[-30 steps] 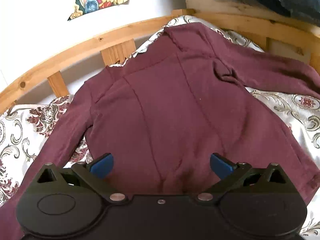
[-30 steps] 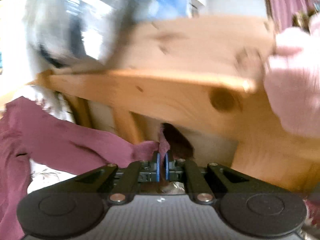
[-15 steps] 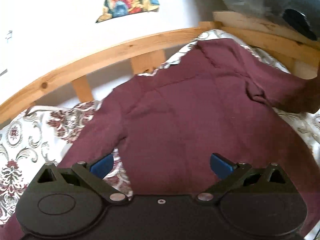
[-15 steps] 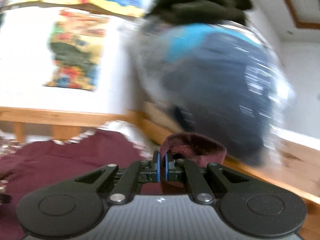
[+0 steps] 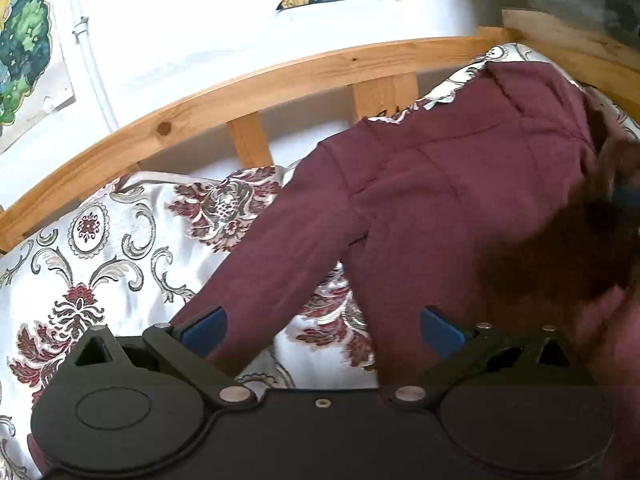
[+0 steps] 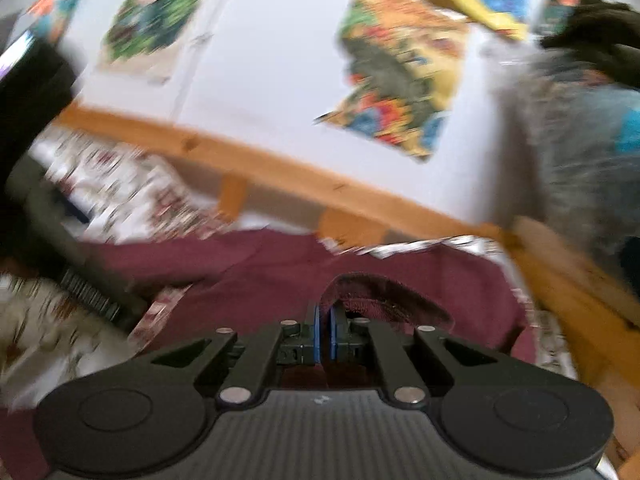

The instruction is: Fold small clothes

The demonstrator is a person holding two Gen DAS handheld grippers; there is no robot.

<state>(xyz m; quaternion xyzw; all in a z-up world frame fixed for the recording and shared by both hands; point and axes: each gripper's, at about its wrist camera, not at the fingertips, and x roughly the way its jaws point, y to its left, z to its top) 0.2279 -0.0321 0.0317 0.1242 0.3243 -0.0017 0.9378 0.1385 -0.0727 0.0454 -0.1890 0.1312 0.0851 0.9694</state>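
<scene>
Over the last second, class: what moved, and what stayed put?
The right claw, shut on the maroon top's sleeve cuff, swung it from beside the wooden bed rail in over the top's body. The left claw drifted toward the other sleeve. It stayed open, holding nothing; the top stayed spread on the bedspread.

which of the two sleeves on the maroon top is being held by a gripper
The sleeve with the cuff, pinched in the shut right gripper. The other sleeve lies flat on the patterned bedspread, between the open left gripper's fingers, ungripped.
</scene>
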